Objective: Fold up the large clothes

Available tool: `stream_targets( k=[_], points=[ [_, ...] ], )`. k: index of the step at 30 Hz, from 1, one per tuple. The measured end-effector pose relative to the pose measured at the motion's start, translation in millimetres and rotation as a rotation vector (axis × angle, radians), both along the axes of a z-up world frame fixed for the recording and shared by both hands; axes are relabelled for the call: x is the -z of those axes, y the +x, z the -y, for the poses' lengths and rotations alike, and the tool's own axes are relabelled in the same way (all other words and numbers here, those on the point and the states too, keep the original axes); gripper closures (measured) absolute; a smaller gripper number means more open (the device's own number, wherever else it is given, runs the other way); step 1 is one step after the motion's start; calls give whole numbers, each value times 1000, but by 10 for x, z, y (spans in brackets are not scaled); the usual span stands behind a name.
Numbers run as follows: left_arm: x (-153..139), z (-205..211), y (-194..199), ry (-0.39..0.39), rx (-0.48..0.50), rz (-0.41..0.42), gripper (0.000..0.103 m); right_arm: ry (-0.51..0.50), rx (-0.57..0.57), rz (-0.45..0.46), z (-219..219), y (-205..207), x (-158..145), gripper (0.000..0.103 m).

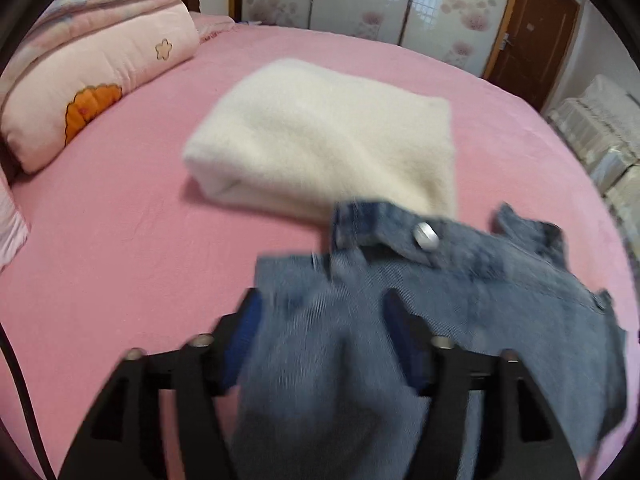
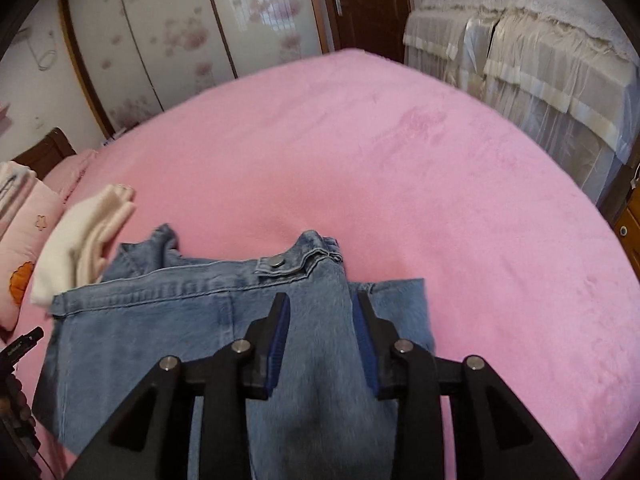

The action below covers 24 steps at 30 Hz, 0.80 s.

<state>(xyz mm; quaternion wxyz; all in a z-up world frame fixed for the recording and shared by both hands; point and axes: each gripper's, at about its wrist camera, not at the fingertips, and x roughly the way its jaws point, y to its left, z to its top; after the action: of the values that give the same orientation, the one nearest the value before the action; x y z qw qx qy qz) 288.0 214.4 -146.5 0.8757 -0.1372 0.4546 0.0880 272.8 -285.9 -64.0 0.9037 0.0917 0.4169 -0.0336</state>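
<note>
Blue denim jeans (image 1: 460,280) lie on the pink bed, waistband and metal button (image 1: 426,235) facing away. My left gripper (image 1: 320,312) holds a fold of the denim between its blue pads; the view is blurred. My right gripper (image 2: 320,312) is closed on another fold of the jeans (image 2: 160,320) near the waistband button (image 2: 276,261). The jeans hang from both grippers just above the sheet. The lower legs are hidden below the grippers.
A folded cream sweater (image 1: 324,140) lies on the pink sheet (image 1: 120,240) just beyond the jeans, also visible in the right wrist view (image 2: 80,248). Pink quilts (image 1: 96,68) are stacked at the headboard. A lace-covered cabinet (image 2: 540,52) stands past the bed's far edge.
</note>
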Motion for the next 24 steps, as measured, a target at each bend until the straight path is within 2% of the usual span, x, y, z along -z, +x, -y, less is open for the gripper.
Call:
stream_targets(
  k=[3,6,9,10,12,13,16,20,22,24],
  points=[
    [-63,114,-424,-15,13,-3,32,-19,-14,18,-92,-355,-22,70],
    [-44,188,-825,-10,11,32,32,-65,-27,22,-274,-667,91,70],
    [39,291,-1125,83,-17,85,32,-172,-41,61,-505,-948,213,71],
    [122,298,-1167,135,-34,82,33,-209,-37,76,-554,-1004,250,71],
    [314,219,-1197,177,-60,35,52,-262,2,90,-508,-1050,354,79],
    [374,128,-1179,172,-72,2,55,-261,21,83,-436,-1036,395,88],
    [491,-77,-1176,69,-96,-5,56,-209,121,12,-8,-953,612,103],
    [586,-176,-1179,23,-104,-20,56,-60,263,-57,586,-970,823,103],
    [589,-155,-1193,39,-98,-19,56,36,293,-78,794,-1007,924,103],
    [597,-141,-1159,56,-96,-21,56,38,283,-73,811,-1017,911,103]
  ],
)
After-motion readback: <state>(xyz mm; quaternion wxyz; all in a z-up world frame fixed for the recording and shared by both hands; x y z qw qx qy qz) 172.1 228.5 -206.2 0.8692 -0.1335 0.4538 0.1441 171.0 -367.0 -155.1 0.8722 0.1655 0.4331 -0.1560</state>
